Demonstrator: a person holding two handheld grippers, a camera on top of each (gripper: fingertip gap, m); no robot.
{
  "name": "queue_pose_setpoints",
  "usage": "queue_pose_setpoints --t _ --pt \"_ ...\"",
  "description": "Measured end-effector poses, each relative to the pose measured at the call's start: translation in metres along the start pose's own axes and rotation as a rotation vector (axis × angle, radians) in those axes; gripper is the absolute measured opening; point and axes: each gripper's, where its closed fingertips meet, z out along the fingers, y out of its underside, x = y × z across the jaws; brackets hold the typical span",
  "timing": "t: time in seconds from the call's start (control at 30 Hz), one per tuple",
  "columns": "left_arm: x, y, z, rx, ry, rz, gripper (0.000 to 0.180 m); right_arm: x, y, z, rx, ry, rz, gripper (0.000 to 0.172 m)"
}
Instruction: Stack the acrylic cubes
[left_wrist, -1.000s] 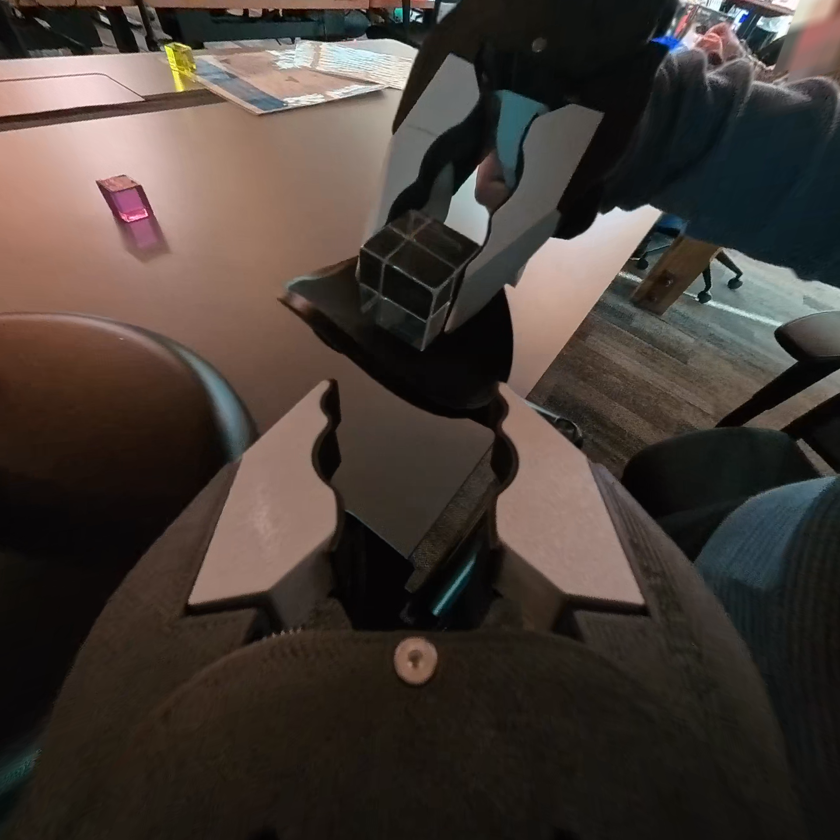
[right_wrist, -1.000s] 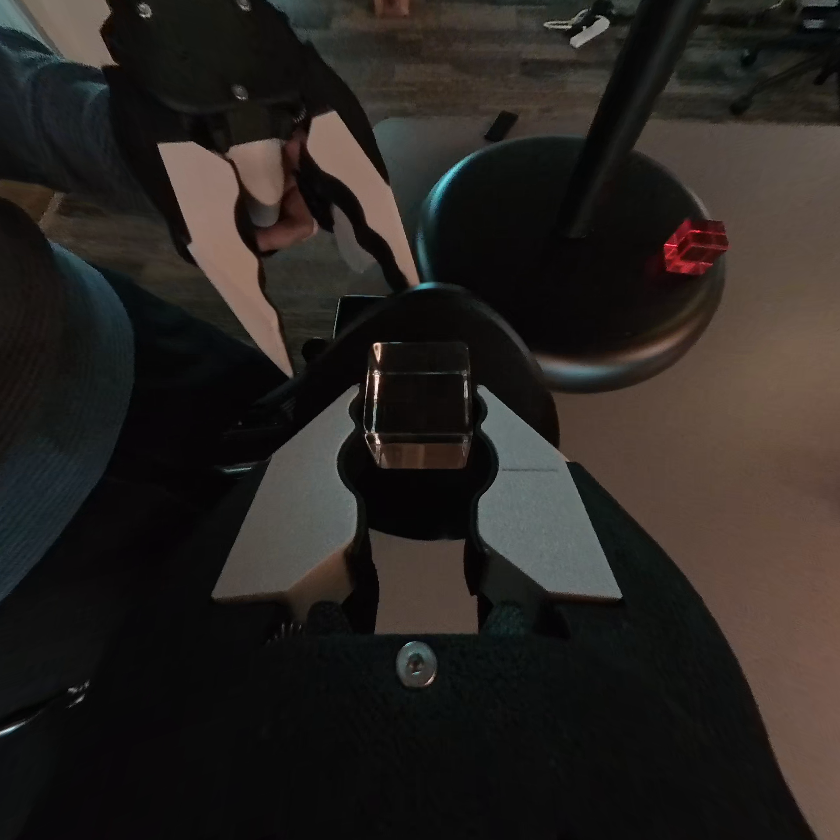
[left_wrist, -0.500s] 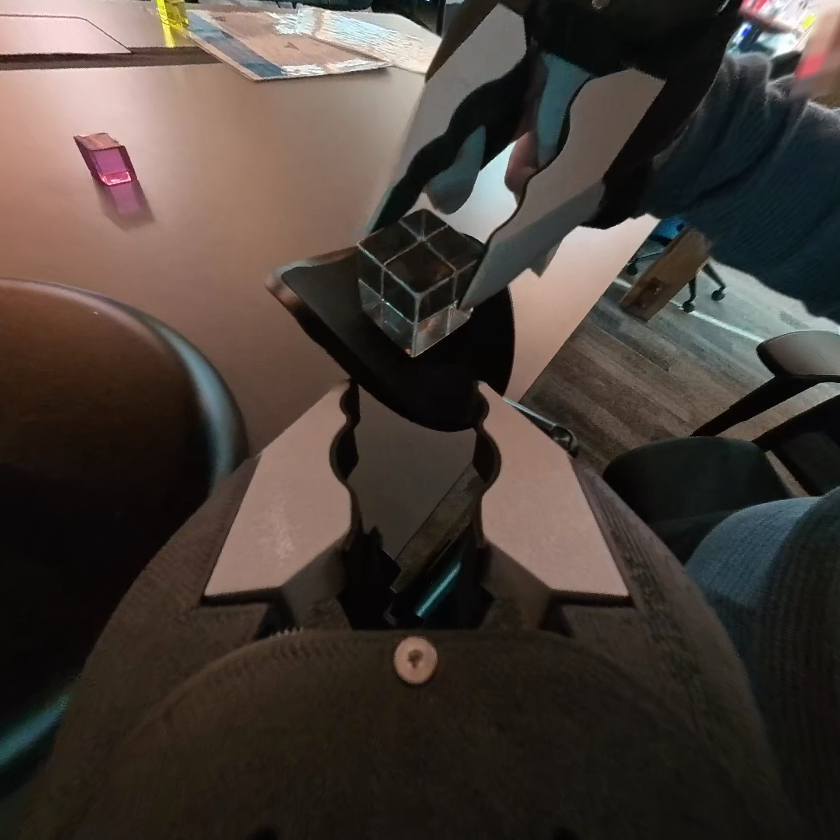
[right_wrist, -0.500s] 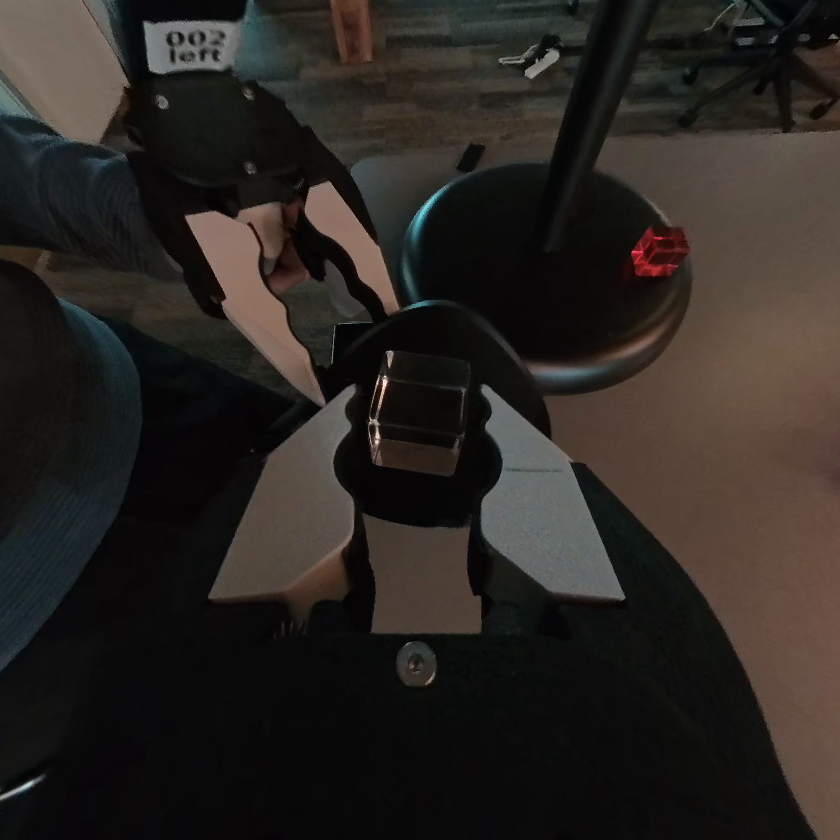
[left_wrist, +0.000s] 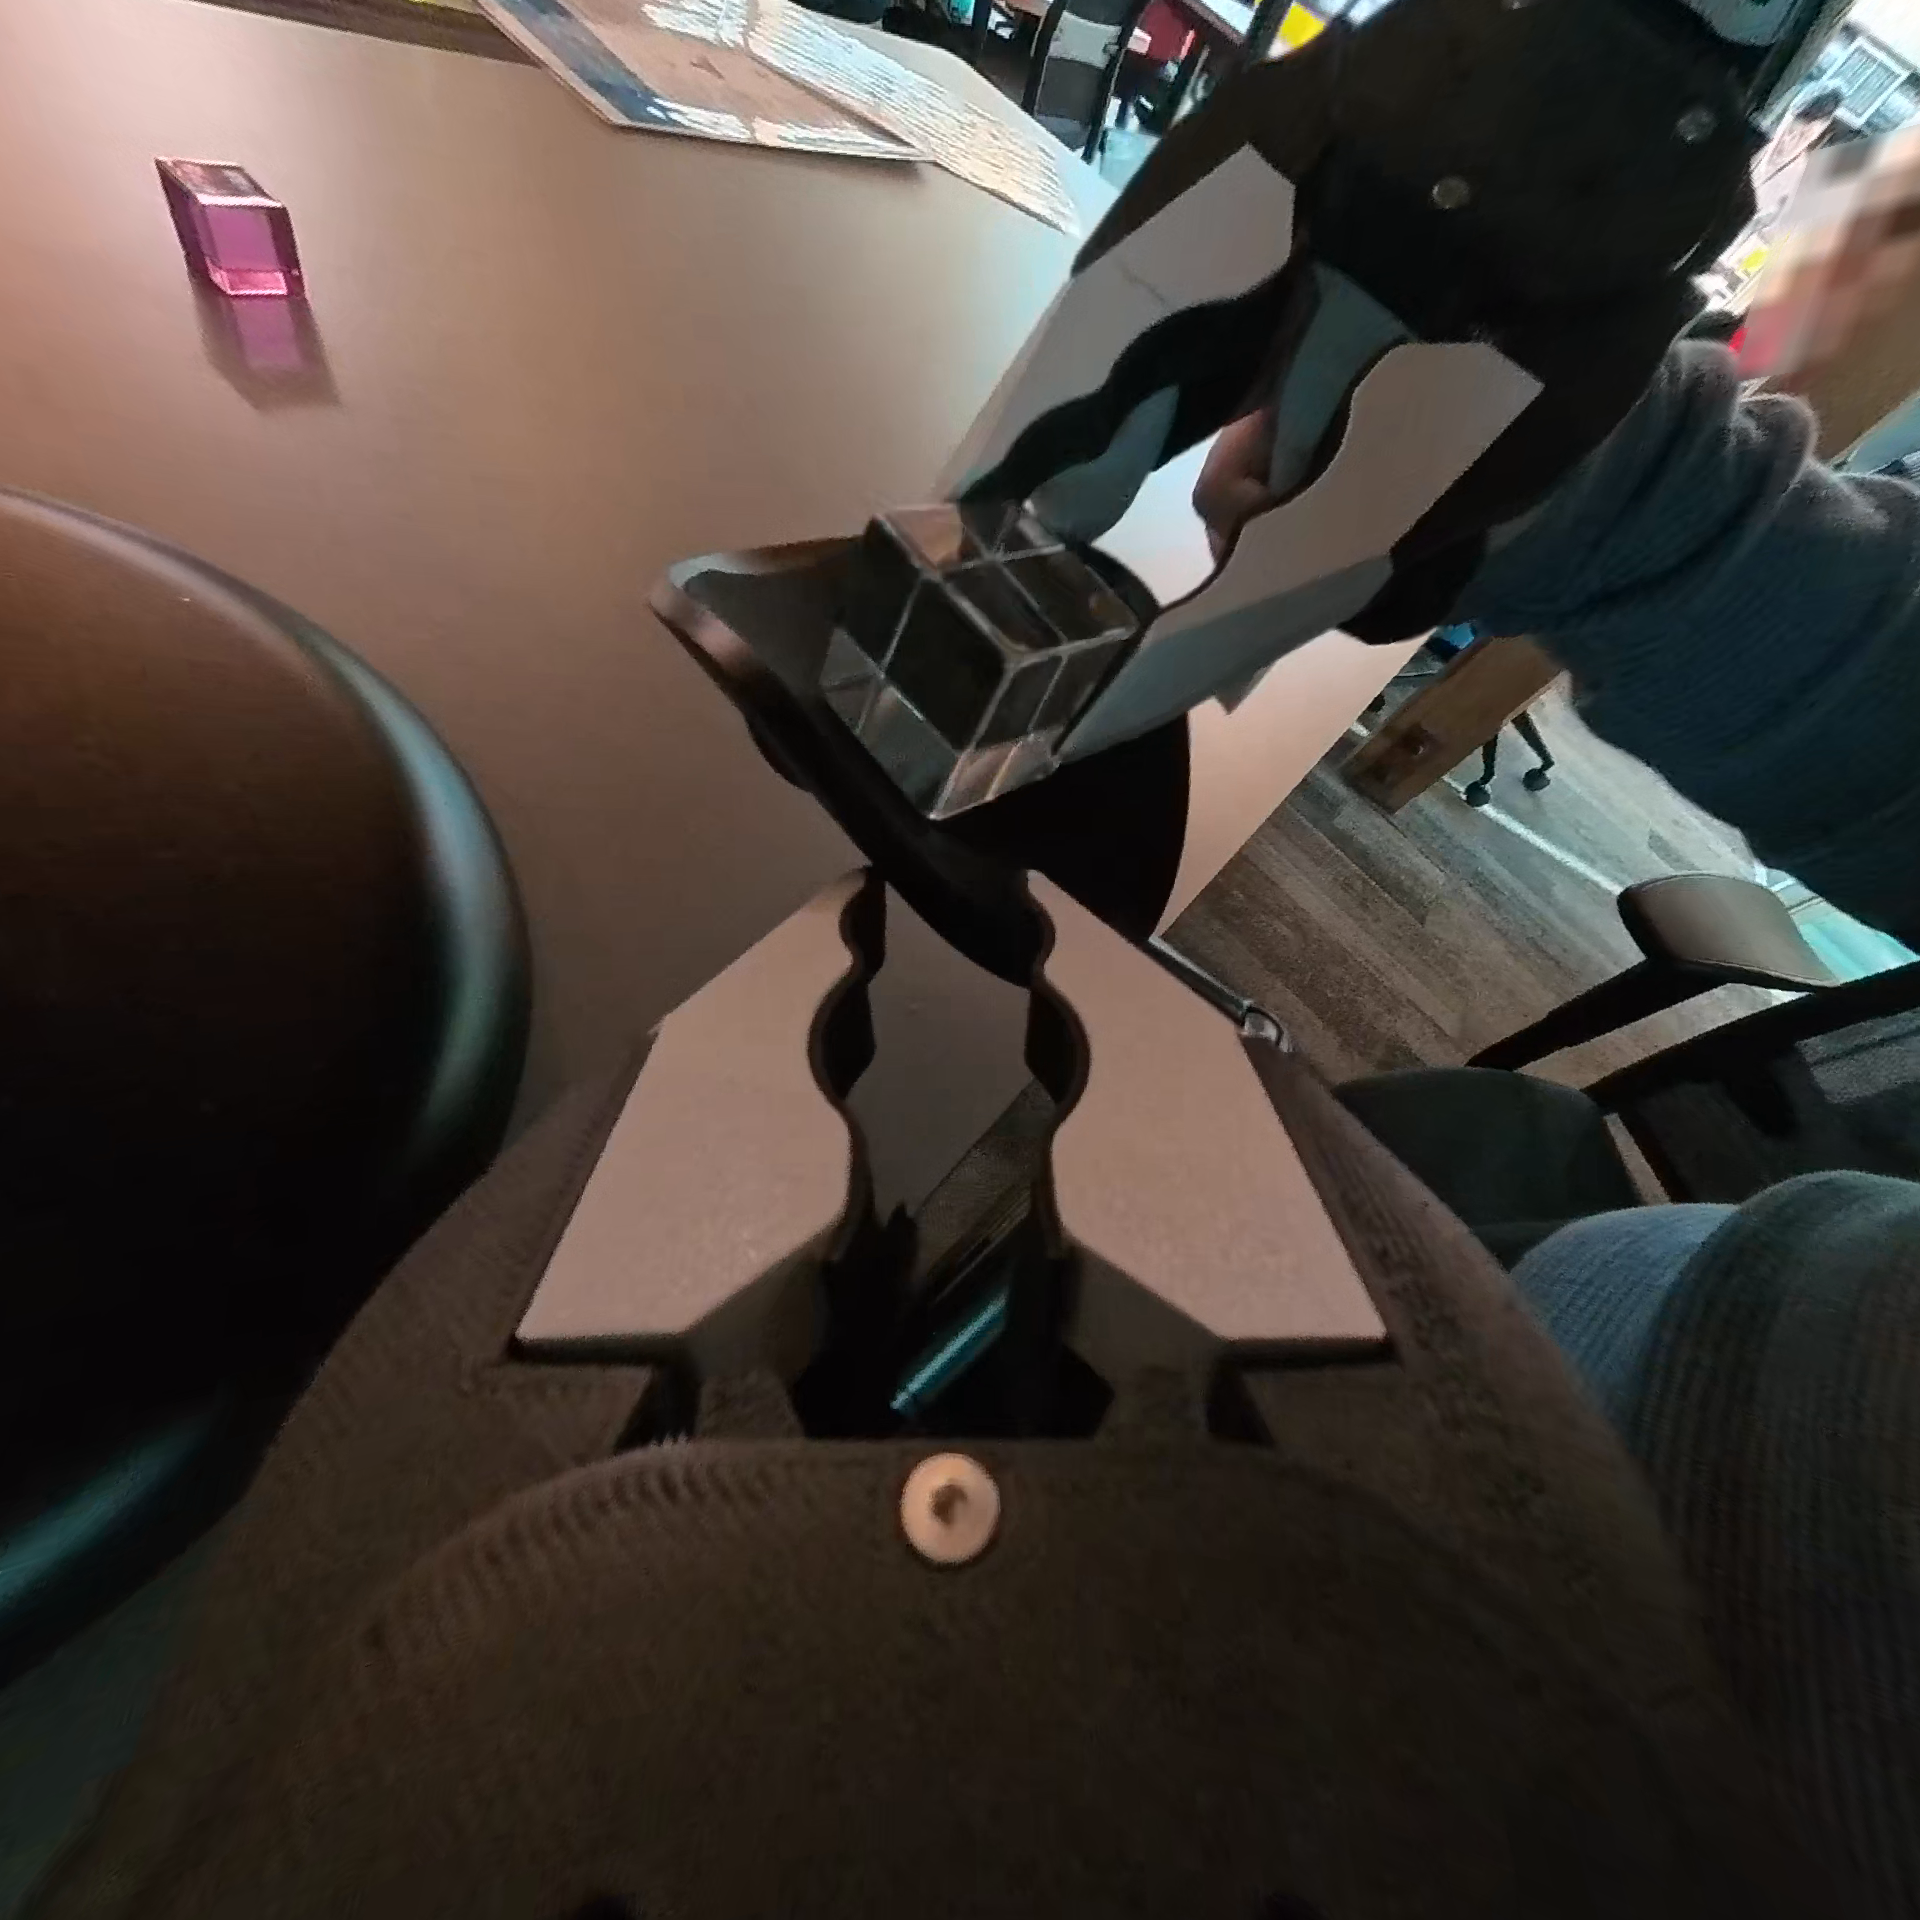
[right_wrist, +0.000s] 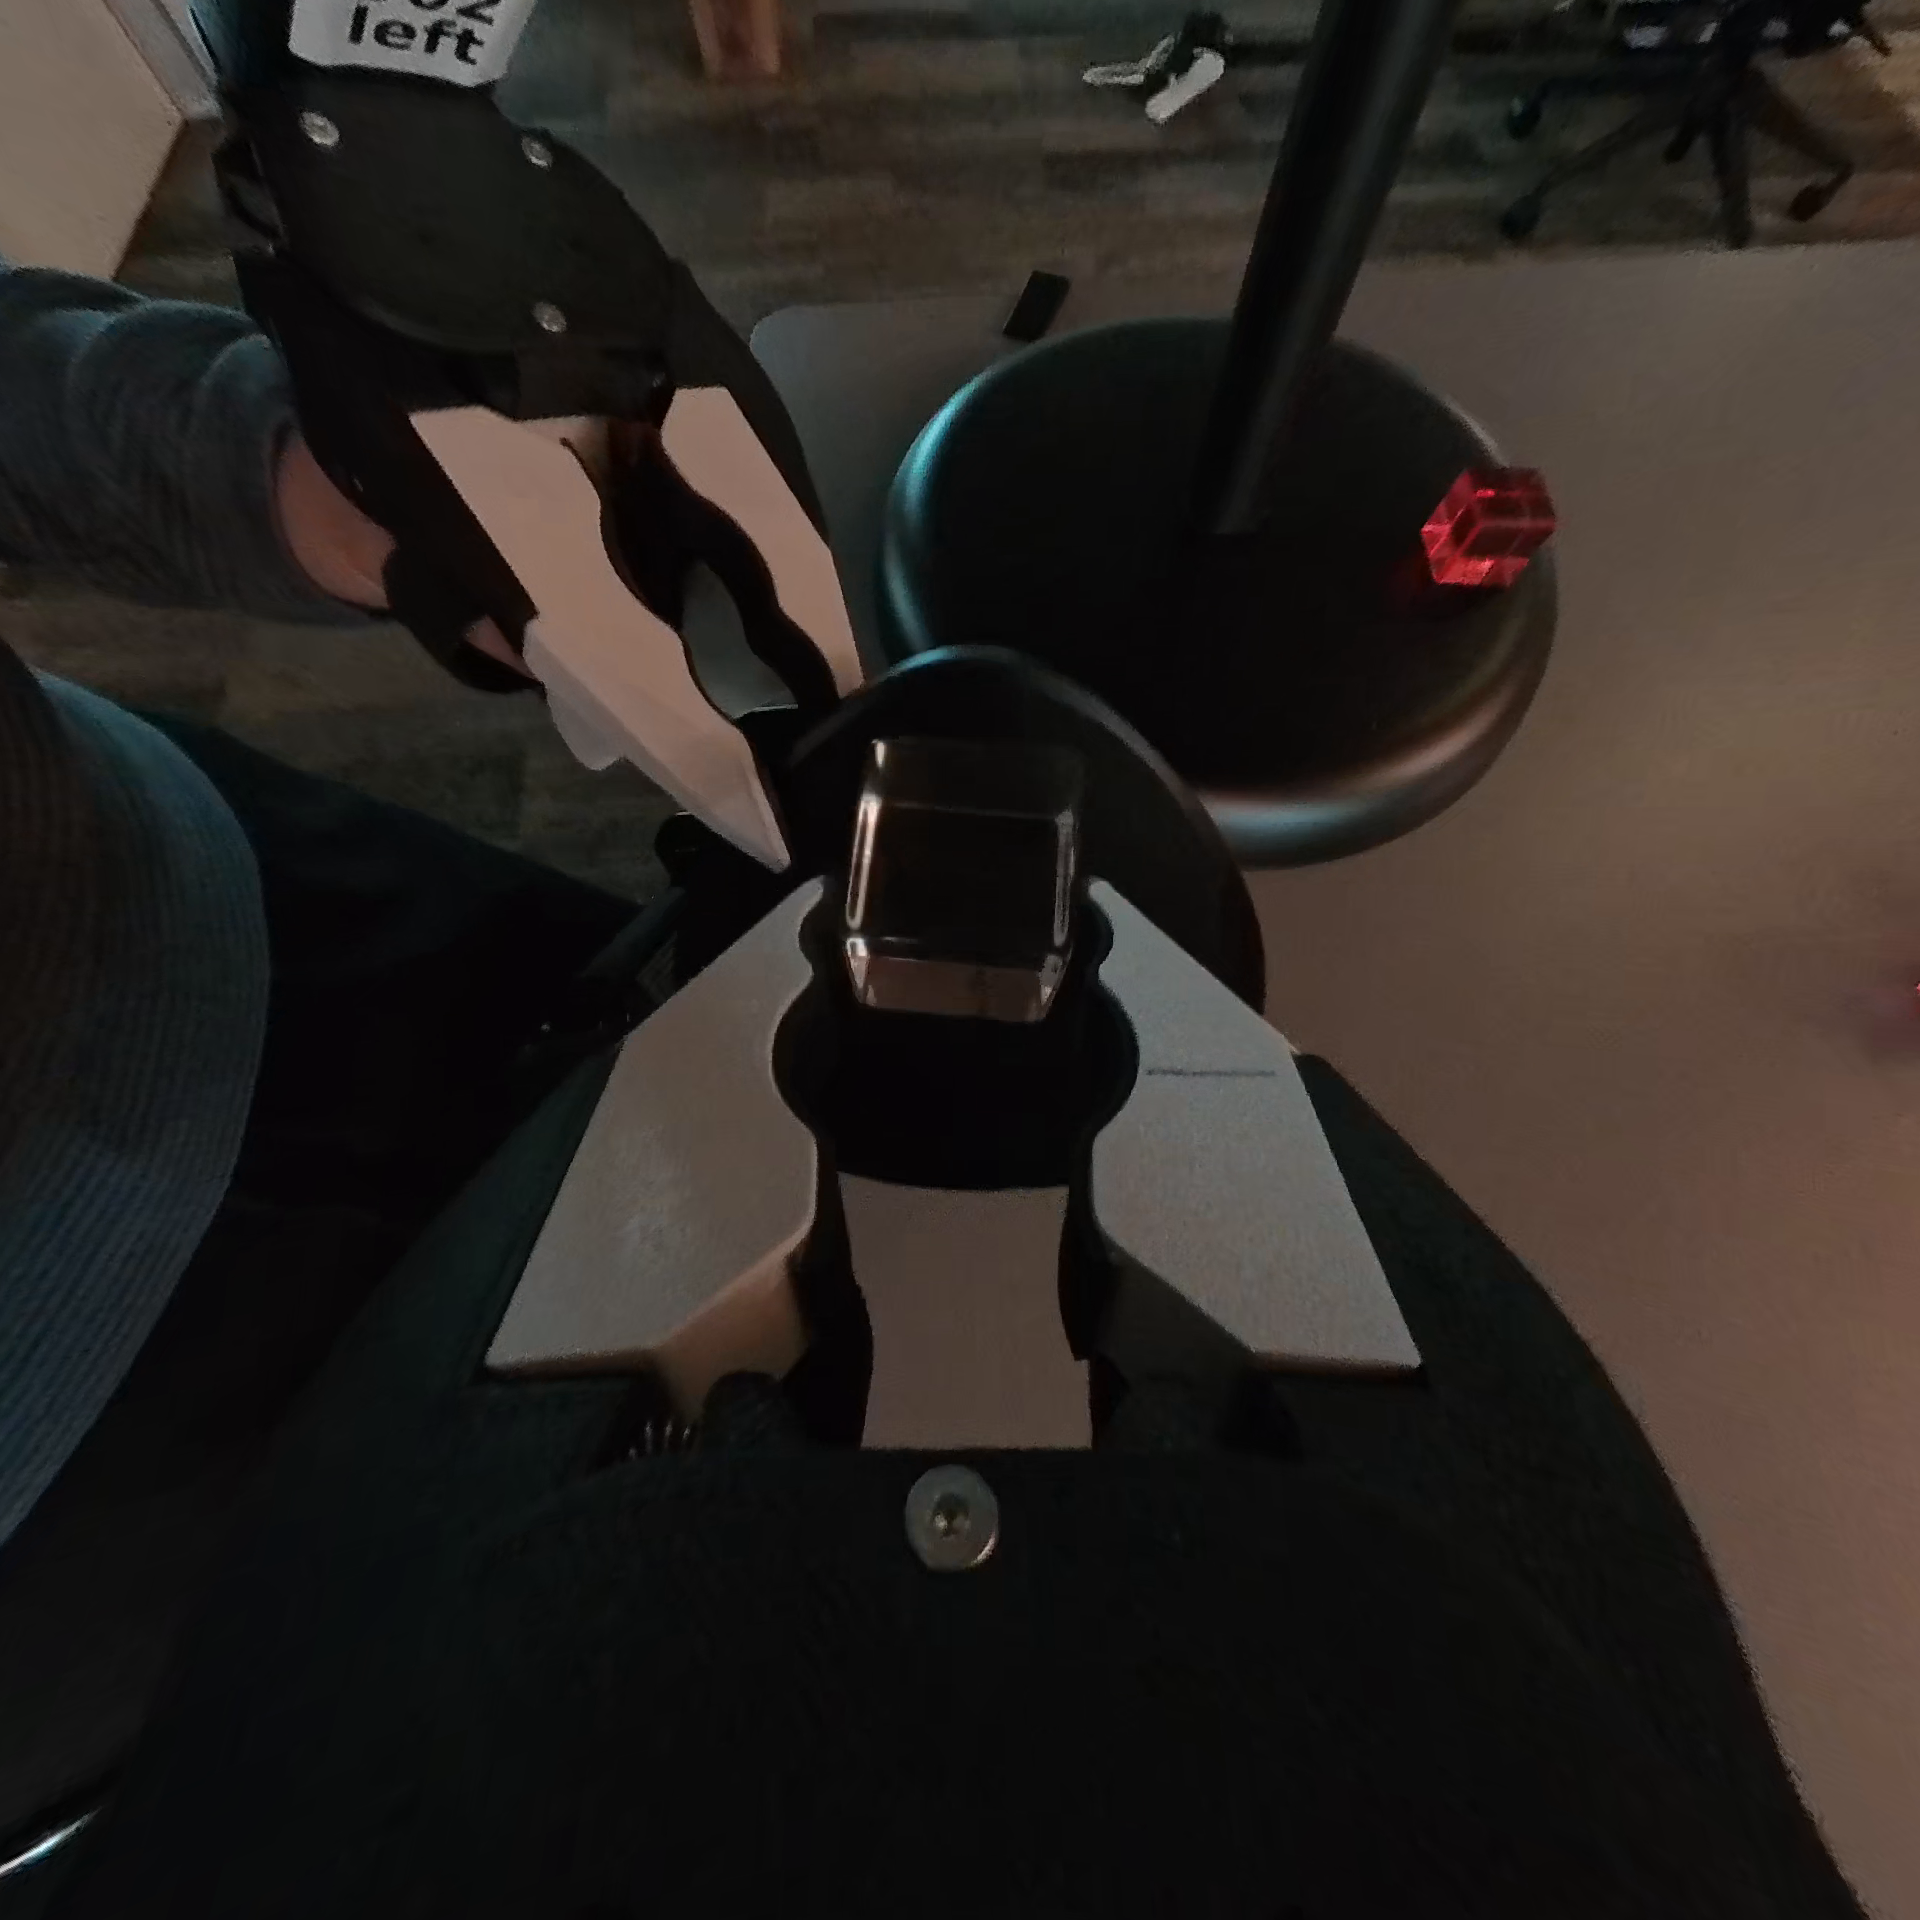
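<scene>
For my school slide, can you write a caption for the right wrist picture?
Right gripper grips a clear cube over a black stand that the left gripper pinches, red cube nearby.

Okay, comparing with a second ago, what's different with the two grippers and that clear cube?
The left gripper has narrowed its fingers and moved up to the edge of the black plate; whether they press on it is unclear. The view drew nearer to the plate and the pink block. The right gripper kept its hold on the clear cube, seemingly resting on that plate. The red cube stayed put.
</scene>
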Motion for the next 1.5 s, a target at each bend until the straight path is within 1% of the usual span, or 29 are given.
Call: queue_pose_setpoints --t 0.1,0.23,0.27,0.33,0.37,0.4,0.47,0.53,0.6,0.7,0.77,0.87,0.97,1.0,1.2,1.33,1.4,1.5 --pt "0.001 -0.001 0.001 0.001 0.002 -0.007 0.022 0.000 0.002 -0.001 -0.003 -0.004 0.012 0.042" --pt "0.000 -0.002 0.000 -0.001 -0.009 0.007 0.024 -0.001 0.004 0.000 -0.033 0.007 -0.016 0.042" --pt "0.000 -0.002 0.000 0.004 -0.015 0.013 0.029 -0.001 0.006 0.000 -0.042 0.007 -0.014 0.053" --pt "0.003 -0.004 -0.002 0.019 0.000 0.025 0.045 0.000 0.003 -0.007 -0.008 0.007 0.026 0.075" --pt "0.005 -0.005 -0.004 0.030 0.015 0.026 0.052 0.002 -0.002 -0.013 0.035 0.003 0.063 0.080" --pt "0.007 -0.006 -0.007 0.043 0.022 0.025 0.059 0.005 -0.005 -0.021 0.082 0.005 0.100 0.080" --pt "0.006 -0.007 -0.016 0.065 0.014 0.025 0.067 0.020 -0.002 -0.039 0.149 0.054 0.156 0.080" --pt "0.003 -0.007 -0.027 0.084 -0.005 0.030 0.070 0.043 0.011 -0.057 0.195 0.152 0.212 0.076" --pt "-0.002 -0.007 -0.040 0.102 -0.036 0.033 0.070 0.069 0.032 -0.076 0.238 0.276 0.321 0.071" --pt "-0.012 -0.008 -0.058 0.136 -0.083 0.020 0.070 0.101 0.079 -0.092 0.239 0.427 0.583 0.058" --pt "-0.020 -0.010 -0.066 0.155 -0.111 0.003 0.070 0.114 0.111 -0.096 0.212 0.525 0.689 0.053" --pt "-0.030 -0.016 -0.074 0.179 -0.138 -0.022 0.070 0.114 0.142 -0.089 0.129 0.578 0.696 0.052" --pt "-0.036 -0.019 -0.079 0.183 -0.157 -0.016 0.070 0.107 0.160 -0.077 0.023 0.589 0.643 0.051" --pt "-0.037 -0.019 -0.080 0.180 -0.164 -0.010 0.070 0.107 0.163 -0.075 0.002 0.599 0.625 0.049" --pt "-0.037 -0.017 -0.082 0.181 -0.164 -0.008 0.070 0.106 0.163 -0.072 0.006 0.625 0.607 0.027" --pt "-0.036 -0.013 -0.080 0.174 -0.159 -0.008 0.070 0.106 0.156 -0.073 0.001 0.618 0.593 0.027" --pt "-0.035 -0.013 -0.080 0.175 -0.157 -0.010 0.070 0.106 0.135 -0.076 0.054 0.606 0.570 0.026" --pt "-0.035 -0.012 -0.080 0.174 -0.153 -0.014 0.070 0.098 0.081 -0.076 0.172 0.526 0.491 0.026"
